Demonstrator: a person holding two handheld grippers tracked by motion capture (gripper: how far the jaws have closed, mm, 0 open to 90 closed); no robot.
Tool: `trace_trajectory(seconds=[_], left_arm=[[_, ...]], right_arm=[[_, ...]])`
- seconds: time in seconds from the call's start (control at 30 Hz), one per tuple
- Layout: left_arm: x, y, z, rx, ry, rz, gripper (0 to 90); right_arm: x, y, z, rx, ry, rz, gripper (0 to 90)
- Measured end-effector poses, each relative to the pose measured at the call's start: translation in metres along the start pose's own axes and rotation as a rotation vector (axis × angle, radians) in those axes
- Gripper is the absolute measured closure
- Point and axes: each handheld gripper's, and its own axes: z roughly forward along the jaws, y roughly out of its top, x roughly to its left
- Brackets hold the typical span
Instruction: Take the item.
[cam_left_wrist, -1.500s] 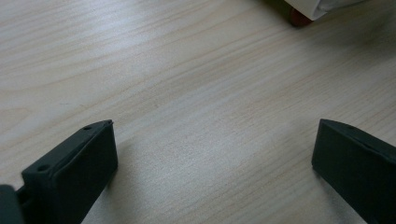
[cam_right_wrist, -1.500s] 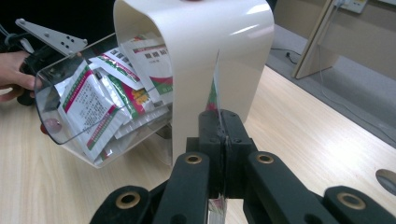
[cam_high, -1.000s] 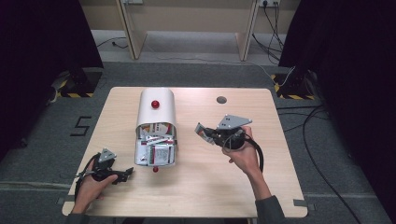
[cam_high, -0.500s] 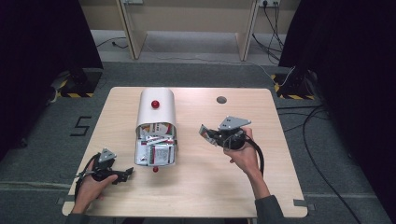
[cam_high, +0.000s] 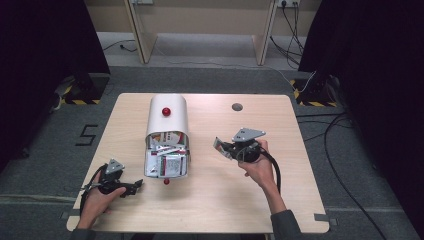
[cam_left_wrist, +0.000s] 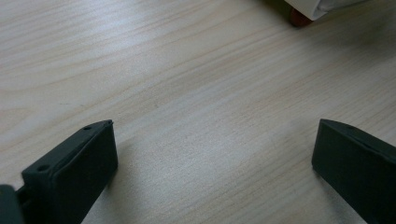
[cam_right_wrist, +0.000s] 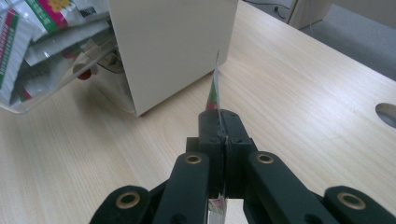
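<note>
Taking the white box (cam_high: 167, 120) as your landmark: your left gripper (cam_high: 131, 187) rests on the table (cam_high: 300, 200) to the box's near left, jaws spread wide and empty; leave it parked. To the box's right, your right gripper (cam_right_wrist: 219, 122) is pinching a sachet (cam_right_wrist: 214, 93) edge-on. Lower it gently, level, and let go only once it touches wood. The sachet is thin and flat, silver-edged, printed green and red.
</note>
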Motion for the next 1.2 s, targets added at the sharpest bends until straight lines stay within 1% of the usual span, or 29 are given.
trace_trajectory(seconds=[0.13,0.4,0.43,0.63,1.2], left_arm=[[0.0,0.0,0.0,0.002,0.0,0.002,0.0],[0.0,0.0,0.0,0.001,0.0,0.001,0.0],[0.0,0.0,0.0,0.001,0.0,0.002,0.0],[0.0,0.0,0.0,0.001,0.0,0.002,0.0],[0.0,0.0,0.0,0.001,0.0,0.001,0.0]], right_arm=[[0.0,-0.004,0.003,0.002,0.003,0.006,89.5],[0.0,-0.012,0.012,0.028,0.005,0.008,89.5],[0.001,-0.014,0.015,0.042,0.005,0.007,89.5],[0.0,-0.018,0.021,0.057,-0.002,0.013,89.5],[-0.001,-0.022,0.03,0.087,-0.013,0.011,89.4]])
